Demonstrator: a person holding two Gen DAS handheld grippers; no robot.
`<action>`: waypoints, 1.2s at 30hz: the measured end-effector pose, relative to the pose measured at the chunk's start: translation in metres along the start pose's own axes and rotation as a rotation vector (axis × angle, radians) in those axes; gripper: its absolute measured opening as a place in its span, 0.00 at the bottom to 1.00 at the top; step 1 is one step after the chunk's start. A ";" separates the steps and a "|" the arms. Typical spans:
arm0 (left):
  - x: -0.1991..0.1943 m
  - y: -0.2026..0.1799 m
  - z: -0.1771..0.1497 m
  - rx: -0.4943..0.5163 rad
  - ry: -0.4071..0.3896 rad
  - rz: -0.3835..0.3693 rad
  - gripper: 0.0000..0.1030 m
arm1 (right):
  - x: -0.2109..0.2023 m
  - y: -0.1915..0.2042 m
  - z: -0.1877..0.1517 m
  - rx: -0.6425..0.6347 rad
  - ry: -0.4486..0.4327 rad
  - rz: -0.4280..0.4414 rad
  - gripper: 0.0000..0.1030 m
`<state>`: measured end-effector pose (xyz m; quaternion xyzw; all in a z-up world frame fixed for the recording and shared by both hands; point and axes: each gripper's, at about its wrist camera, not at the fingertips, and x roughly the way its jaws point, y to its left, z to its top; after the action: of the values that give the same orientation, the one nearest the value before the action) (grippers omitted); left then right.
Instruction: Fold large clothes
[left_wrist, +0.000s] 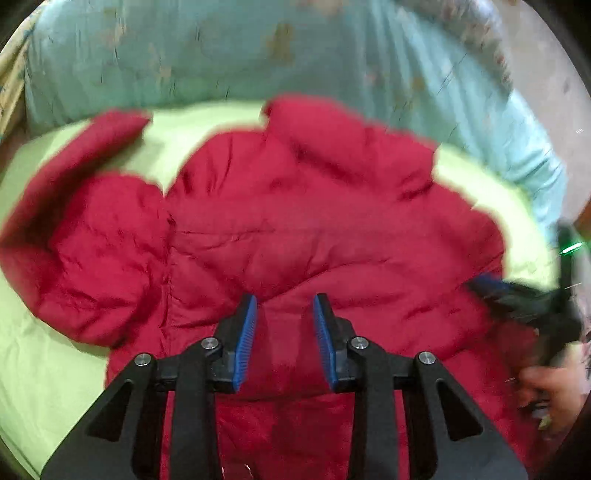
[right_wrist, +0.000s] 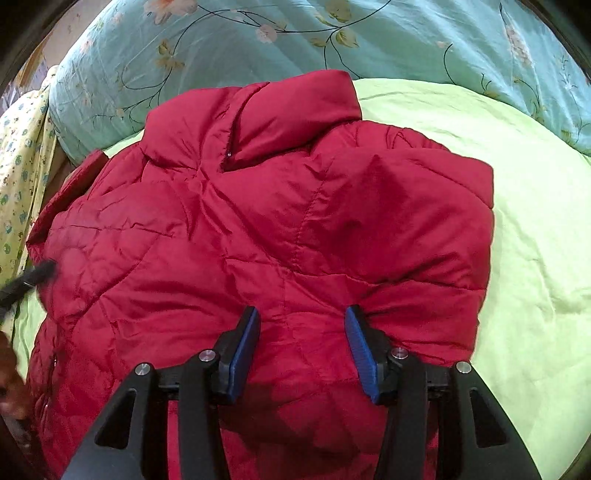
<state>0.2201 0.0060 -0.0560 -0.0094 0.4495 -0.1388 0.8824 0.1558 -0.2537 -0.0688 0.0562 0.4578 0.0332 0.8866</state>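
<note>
A puffy red quilted jacket (right_wrist: 258, 240) lies spread across a bed covered by a light green sheet (right_wrist: 535, 258), its stand-up collar (right_wrist: 295, 114) toward a teal floral quilt (right_wrist: 258, 40) bunched at the far side. One sleeve (left_wrist: 92, 147) angles outward; the fabric is creased and stitched in panels. The left gripper (left_wrist: 284, 339) hovers over the hem area, jaws released with nothing pinched. The right gripper (right_wrist: 301, 347) has jaws released too, spread over bunched red fabric without clamping it.

Left view motion-blurred; red jacket (left_wrist: 295, 229) hem cut off by bottom edge; right gripper (left_wrist: 484, 286) smeared at frame edge.
</note>
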 end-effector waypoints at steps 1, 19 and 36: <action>0.011 0.003 -0.004 -0.003 0.018 0.008 0.28 | -0.006 0.003 0.000 -0.003 -0.011 0.008 0.51; 0.019 0.005 -0.011 0.012 0.001 0.024 0.28 | 0.027 0.033 -0.003 -0.044 0.042 0.073 0.56; -0.037 0.059 0.012 -0.042 -0.085 0.169 0.42 | 0.000 0.030 -0.004 -0.026 -0.008 0.117 0.56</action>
<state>0.2227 0.0704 -0.0278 0.0041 0.4138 -0.0537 0.9088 0.1523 -0.2233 -0.0665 0.0717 0.4499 0.0907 0.8856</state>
